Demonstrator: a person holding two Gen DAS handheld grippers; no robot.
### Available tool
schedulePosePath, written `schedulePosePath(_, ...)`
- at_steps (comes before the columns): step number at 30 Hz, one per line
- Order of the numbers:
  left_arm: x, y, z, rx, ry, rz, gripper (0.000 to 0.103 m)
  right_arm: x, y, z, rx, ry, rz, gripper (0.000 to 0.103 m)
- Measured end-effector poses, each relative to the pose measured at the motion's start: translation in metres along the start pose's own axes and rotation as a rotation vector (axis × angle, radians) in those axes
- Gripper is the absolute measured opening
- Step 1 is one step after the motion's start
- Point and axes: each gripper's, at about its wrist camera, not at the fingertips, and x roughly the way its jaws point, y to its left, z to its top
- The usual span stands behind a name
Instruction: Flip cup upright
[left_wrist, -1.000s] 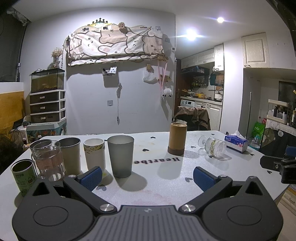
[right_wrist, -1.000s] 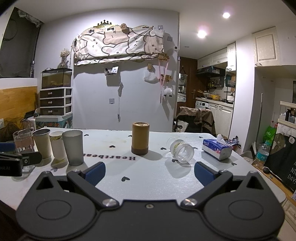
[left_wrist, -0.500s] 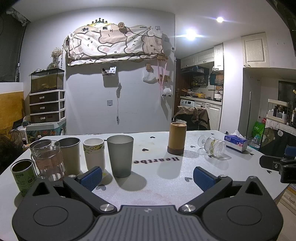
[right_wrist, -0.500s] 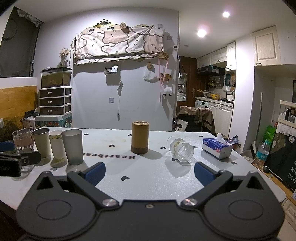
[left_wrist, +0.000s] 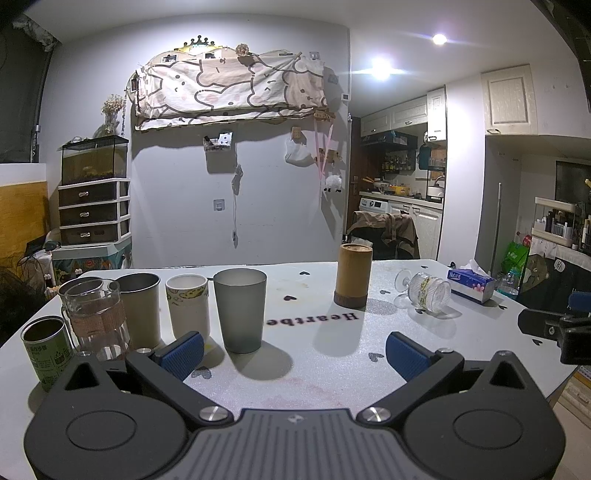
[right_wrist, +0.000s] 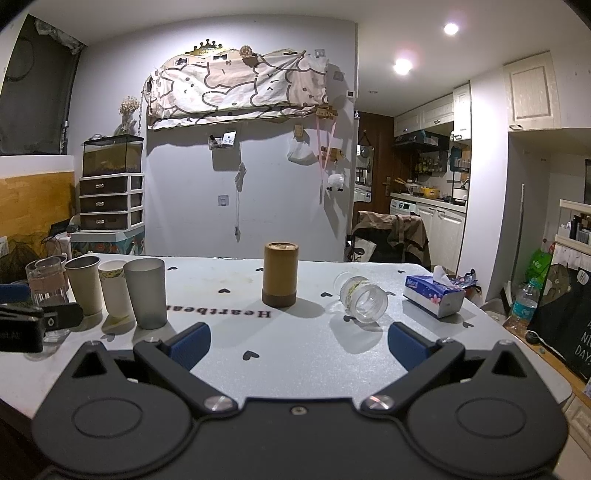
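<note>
So the cup to flip is one clear stemmed glass (right_wrist: 360, 298) lying on its side on the white bench (right_wrist: 303, 354), mouth pointing toward the right camera, at about 1 o'clock from the right tongs (right_wrist: 297, 343). Those are spread wide with nothing in them. Same for the left tongs (left_wrist: 291, 350), also open and empty. Just one bamboo-looking cylinder (right_wrist: 280, 274) stands at 11 o'clock of the glass, and one tissue box (right_wrist: 434, 295) sits at its 3 o'clock, near but not touching. Over on the left there's a row of upright drinkware: grey tumbler (left_wrist: 240, 309), paper cup (left_wrist: 187, 305), metal cup (left_wrist: 139, 309), glass mug (left_wrist: 96, 318), plus a green tin (left_wrist: 46, 350). Nothing sits between the right tongs and the glass.
</note>
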Motion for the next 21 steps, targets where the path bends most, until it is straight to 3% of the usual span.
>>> schedulePosePath(13, 0.000, 0.006, -0.006, -0.003, 0.003, -0.001, 0.103, 0.002, 0.002, 0.004, -0.001, -0.011, 0.006, 0.103)
schedulePosePath(21, 0.011, 0.002, -0.026, 0.001, 0.020, 0.000, 0.103, 0.044, 0.001, 0.031, 0.001, -0.051, 0.010, 0.103)
